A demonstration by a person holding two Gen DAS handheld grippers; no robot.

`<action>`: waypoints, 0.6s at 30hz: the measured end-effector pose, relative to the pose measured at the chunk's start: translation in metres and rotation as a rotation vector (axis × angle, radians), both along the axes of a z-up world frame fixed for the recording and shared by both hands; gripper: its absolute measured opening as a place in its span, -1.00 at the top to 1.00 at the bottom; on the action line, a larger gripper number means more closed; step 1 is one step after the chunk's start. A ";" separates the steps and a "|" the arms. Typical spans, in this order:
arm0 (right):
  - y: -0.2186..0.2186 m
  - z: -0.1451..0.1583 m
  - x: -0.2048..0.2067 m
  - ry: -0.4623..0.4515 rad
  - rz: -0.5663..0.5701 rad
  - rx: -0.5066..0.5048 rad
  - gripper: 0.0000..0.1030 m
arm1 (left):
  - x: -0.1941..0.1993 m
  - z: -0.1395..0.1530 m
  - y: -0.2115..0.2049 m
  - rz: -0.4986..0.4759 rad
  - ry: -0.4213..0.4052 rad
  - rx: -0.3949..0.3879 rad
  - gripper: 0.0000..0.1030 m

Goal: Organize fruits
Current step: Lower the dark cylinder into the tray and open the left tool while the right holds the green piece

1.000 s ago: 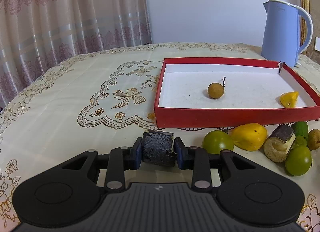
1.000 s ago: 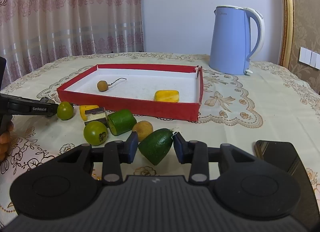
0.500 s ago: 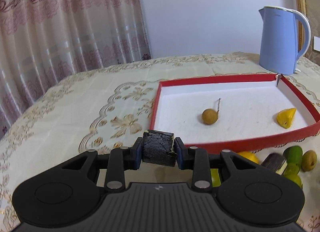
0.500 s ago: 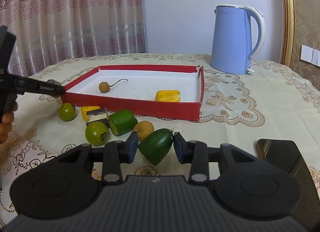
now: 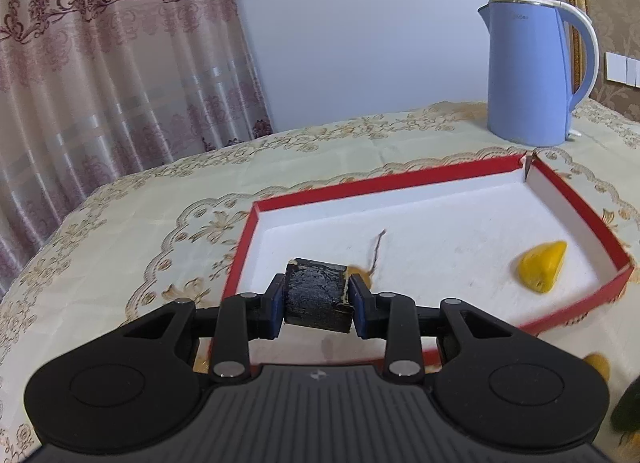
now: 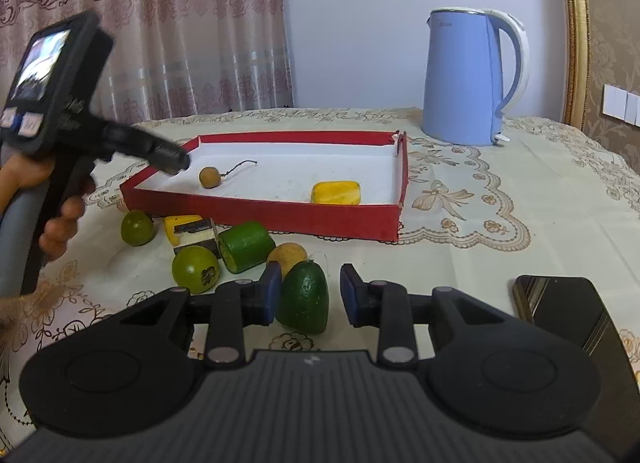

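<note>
One blue kettle (image 6: 464, 79) stands behind the red tray (image 6: 260, 215). Only the right view shows one phone (image 6: 568, 311) and the fruit in front of the tray: two round green fruits (image 6: 137, 227), one green cylinder (image 6: 246, 246), one brown fruit (image 6: 286, 257). There the right gripper (image 6: 312, 295) is closing around a green wedge (image 6: 304, 297), one pad clear of it. The left view alone shows the left gripper (image 5: 317, 300) clamping a dark chunk (image 5: 316, 295) over the tray's near-left corner. Inside the tray lie one longan (image 6: 209, 177) and one yellow piece (image 6: 335, 192).
</note>
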State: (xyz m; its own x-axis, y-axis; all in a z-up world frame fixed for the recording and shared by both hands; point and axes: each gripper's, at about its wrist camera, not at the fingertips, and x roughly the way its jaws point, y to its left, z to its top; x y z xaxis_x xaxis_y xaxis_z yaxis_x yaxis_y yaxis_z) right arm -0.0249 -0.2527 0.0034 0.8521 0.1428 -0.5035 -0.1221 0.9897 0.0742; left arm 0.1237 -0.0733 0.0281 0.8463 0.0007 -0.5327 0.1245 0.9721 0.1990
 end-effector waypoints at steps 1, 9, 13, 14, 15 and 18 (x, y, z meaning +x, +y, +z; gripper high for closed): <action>0.001 0.000 0.000 0.003 0.002 -0.002 0.41 | 0.002 0.001 -0.002 -0.005 0.000 -0.002 0.38; 0.008 -0.009 0.006 0.046 0.020 -0.032 0.40 | 0.018 0.010 -0.019 -0.039 0.007 -0.014 0.38; 0.008 -0.012 0.007 0.063 0.030 -0.029 0.43 | 0.031 0.009 -0.034 -0.059 0.022 0.003 0.38; 0.008 -0.012 0.007 0.066 0.037 -0.025 0.48 | 0.034 0.007 -0.038 -0.065 0.028 0.004 0.38; 0.009 -0.012 0.007 0.065 0.037 -0.030 0.48 | 0.038 0.006 -0.042 -0.071 0.037 0.006 0.38; 0.010 -0.012 0.007 0.066 0.034 -0.026 0.47 | 0.051 0.001 -0.054 -0.073 0.062 0.014 0.38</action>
